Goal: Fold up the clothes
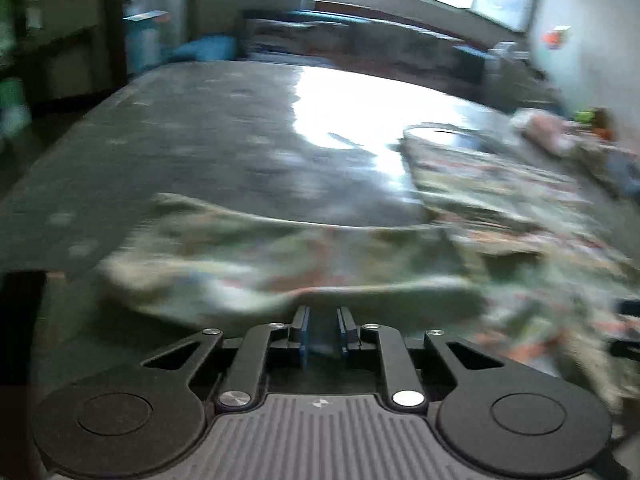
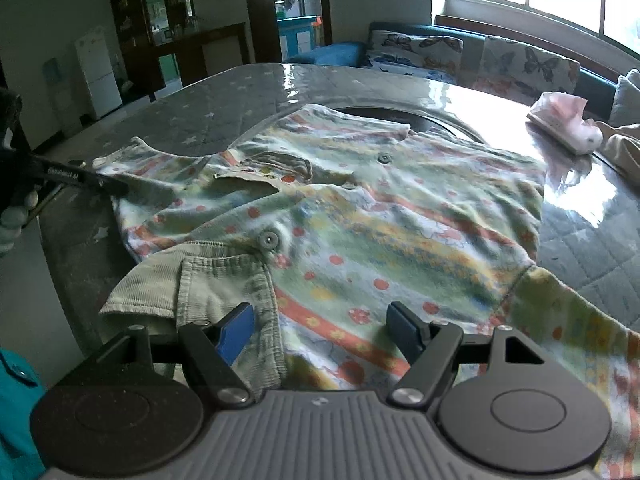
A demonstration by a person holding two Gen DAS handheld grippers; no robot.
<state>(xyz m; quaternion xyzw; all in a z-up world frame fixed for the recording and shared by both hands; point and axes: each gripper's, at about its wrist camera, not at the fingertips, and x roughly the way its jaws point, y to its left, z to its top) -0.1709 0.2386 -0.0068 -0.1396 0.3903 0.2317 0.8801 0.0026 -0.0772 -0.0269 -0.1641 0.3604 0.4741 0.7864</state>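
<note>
I am pinching a fold of the patterned shirt [image 1: 280, 264] in my left gripper [image 1: 323, 330], its blue pads nearly together with cloth between them. My right gripper [image 2: 320, 332] is hanging wide open over the shirt's [image 2: 360, 216] collar end, gripping nothing. The shirt is lying spread on the glossy grey table [image 2: 208, 108], reaching toward 12 o'clock. At 2 o'clock a pink bundle [image 2: 568, 124] is sitting on the tabletop. I am seeing no container that is holding anything.
</note>
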